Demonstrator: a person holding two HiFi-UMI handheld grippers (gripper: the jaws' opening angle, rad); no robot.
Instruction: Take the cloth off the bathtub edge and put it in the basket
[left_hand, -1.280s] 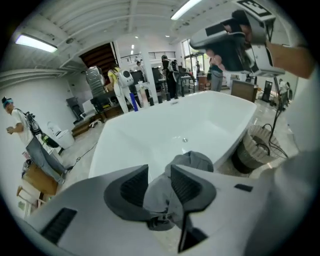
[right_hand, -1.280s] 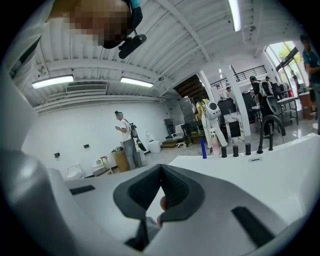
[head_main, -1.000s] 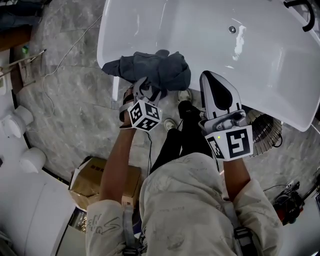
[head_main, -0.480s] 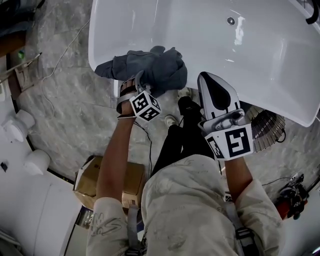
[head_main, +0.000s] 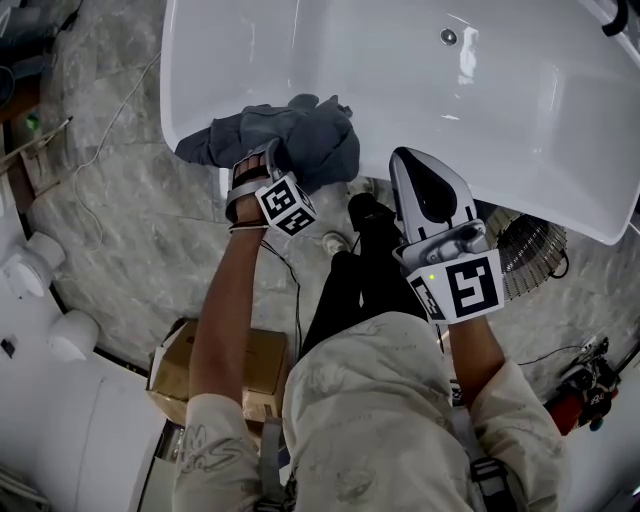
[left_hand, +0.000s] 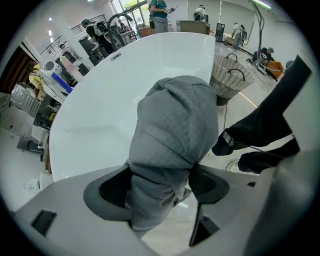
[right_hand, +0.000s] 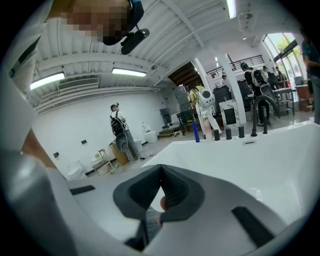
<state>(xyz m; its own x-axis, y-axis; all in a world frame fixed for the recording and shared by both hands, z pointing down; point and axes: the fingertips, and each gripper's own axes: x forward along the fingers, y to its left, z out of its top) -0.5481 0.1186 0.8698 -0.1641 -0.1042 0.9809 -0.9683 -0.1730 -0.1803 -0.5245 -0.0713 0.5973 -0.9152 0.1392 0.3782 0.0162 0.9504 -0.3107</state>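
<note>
Saw white bathtub rim below my left gripper, jaws just opening, unclenched around grey cloth. Right gripper clenched, empty. Marble floor left of left gripper, basket right of right gripper.

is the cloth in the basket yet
No, the cloth lies draped over the bathtub edge, while the basket stands apart on the floor.

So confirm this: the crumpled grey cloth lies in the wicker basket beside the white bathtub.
Not right: the crumpled grey cloth lies draped over the edge of the white bathtub, not in the wicker basket beside it. The head view shows this.
</note>
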